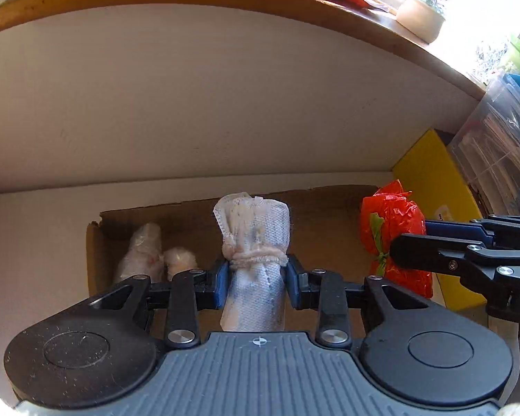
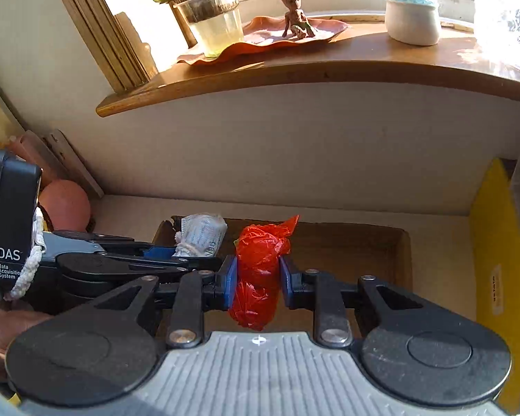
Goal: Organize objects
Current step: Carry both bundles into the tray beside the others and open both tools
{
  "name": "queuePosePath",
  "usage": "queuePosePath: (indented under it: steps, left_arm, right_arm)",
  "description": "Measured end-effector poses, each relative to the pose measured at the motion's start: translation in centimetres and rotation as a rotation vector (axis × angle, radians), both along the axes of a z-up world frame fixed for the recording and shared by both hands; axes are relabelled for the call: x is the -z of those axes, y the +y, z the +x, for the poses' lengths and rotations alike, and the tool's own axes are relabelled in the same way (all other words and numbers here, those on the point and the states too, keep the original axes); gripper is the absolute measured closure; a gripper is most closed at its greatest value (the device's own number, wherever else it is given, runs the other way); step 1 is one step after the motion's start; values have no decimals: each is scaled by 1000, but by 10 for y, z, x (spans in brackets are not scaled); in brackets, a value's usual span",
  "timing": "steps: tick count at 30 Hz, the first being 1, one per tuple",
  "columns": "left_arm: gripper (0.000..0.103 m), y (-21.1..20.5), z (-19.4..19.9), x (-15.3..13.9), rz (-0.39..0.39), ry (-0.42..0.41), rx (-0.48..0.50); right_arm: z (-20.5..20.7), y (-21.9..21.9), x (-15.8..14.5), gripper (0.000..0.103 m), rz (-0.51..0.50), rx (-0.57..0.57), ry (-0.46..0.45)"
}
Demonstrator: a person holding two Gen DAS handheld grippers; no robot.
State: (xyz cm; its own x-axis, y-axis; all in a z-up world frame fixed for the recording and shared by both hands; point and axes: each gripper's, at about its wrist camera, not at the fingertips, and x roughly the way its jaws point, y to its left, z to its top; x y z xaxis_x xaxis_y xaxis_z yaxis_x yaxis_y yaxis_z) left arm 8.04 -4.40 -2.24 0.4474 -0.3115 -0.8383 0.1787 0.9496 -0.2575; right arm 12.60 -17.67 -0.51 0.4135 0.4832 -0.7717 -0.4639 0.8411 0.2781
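Left wrist: my left gripper (image 1: 258, 279) clamps a white bundle (image 1: 253, 242), right gripper (image 2: 258, 286) clamps a red bundle (image 2: 260, 270), both above the box (image 1: 97, 242); two bundles (image 1: 154, 256) already inside, these unplaced

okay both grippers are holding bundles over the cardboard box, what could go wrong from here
1. The left gripper and right gripper sit close together above the cardboard box; their fingers could collide.
2. The white cloth bundle may land on the small wrapped bundles already inside and roll.
3. The red plastic bundle is crinkly and squeezed near its middle, so it might slip or snag on release.
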Motion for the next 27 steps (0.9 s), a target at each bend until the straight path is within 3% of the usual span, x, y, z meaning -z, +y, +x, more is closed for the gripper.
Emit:
queuePosePath:
  steps: [6,17,27]
  left_arm:
    - [63,-6,14,28,29,-10,-4]
    - [59,-5,17,60,63,-5,-13]
    - [31,10,4,54,80,-25,-32]
  right_arm:
    - [39,13,42,79,0,2,82]
    - [69,45,79,79,-46,-68,157]
    - [67,55,88,78,-74,-107,166]
